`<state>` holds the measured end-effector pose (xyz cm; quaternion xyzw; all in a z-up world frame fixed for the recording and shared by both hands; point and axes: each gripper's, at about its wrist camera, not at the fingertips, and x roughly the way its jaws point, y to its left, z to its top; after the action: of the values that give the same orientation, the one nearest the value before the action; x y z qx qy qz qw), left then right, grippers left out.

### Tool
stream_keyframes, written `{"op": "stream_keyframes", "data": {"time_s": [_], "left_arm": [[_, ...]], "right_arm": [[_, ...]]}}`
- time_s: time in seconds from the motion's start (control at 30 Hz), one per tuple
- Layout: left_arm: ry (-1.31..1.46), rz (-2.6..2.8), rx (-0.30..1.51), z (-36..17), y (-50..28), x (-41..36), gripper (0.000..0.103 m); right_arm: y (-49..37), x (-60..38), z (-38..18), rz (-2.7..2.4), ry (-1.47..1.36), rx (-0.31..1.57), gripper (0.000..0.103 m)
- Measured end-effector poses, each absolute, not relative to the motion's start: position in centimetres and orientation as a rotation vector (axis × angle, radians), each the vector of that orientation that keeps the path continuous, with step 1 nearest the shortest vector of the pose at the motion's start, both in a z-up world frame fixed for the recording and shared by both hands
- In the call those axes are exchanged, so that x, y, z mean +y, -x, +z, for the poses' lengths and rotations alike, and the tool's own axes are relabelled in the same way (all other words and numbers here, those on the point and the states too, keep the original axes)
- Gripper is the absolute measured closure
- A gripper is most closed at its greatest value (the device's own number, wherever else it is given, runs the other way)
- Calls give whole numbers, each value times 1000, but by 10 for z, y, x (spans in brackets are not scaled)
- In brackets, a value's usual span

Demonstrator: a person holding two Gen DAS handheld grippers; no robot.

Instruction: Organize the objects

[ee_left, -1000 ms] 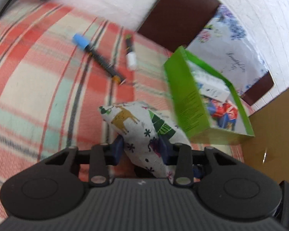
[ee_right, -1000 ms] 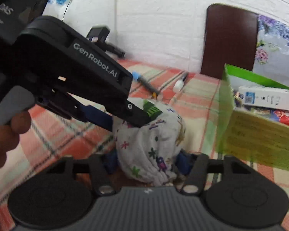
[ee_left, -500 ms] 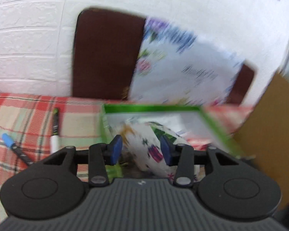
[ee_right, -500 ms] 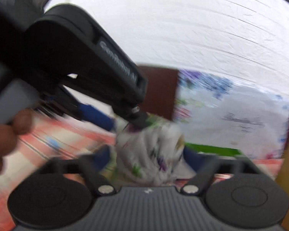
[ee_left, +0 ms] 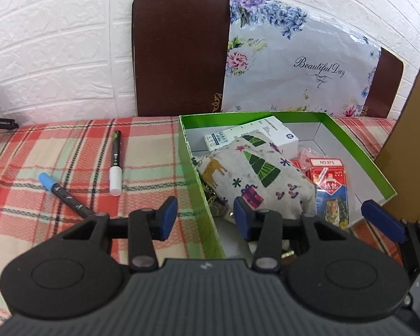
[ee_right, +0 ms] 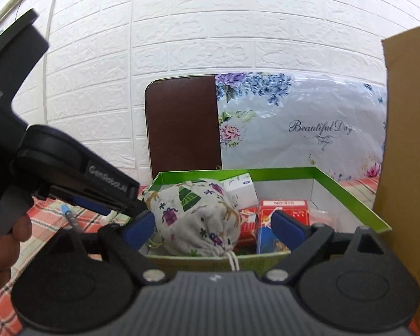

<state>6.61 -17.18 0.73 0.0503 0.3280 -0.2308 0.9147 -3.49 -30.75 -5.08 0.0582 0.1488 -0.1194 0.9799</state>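
Note:
A white Christmas-print cloth pouch (ee_left: 254, 173) lies inside the green box (ee_left: 358, 156), on top of a white carton (ee_left: 268, 134) and red packets (ee_left: 329, 176). My left gripper (ee_left: 205, 218) is open, its fingers straddling the box's left wall, free of the pouch. My right gripper (ee_right: 212, 225) is open at the box's near wall (ee_right: 210, 260), with the pouch (ee_right: 196, 215) between its pads but not squeezed. A blue-capped pen (ee_left: 64, 193) and a white-capped marker (ee_left: 115, 165) lie on the plaid cloth left of the box.
The plaid cloth (ee_left: 56, 151) covers the table. A brown board (ee_left: 179, 50) and a floral bag (ee_left: 296, 61) lean on the white brick wall behind. A cardboard panel (ee_left: 414, 128) stands right of the box. The right gripper's blue pad (ee_left: 382, 224) shows at the left view's right edge.
Both grippers carried the pouch from the plaid cloth into the green box, then opened and let it go. It now rests in the box.

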Motion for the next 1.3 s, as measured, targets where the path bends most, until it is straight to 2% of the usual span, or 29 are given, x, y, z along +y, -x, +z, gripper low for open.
{"op": "stream_keyframes", "data": {"time_s": [0.27,0.57,1.03,1.2,1.3], "left_arm": [[-147,-427,642,19,-31,-152,52],[-176,-387,628,20,2,-122,43],[-188,-386,650,4,39,-95,6],[-183,-369,657,3,45,-91,0],[-189,-364,661,3,46,-91,0]], "right_arm": [[69,-316,-33,-259,-244,303,10],[100,-317,-23,-268,-394,325,10],[134,-288,-21,-232,-439,328,9],[139,-282,-18,-235,-433,319,9],[141,-281,-16,-237,-432,312,9]]}}
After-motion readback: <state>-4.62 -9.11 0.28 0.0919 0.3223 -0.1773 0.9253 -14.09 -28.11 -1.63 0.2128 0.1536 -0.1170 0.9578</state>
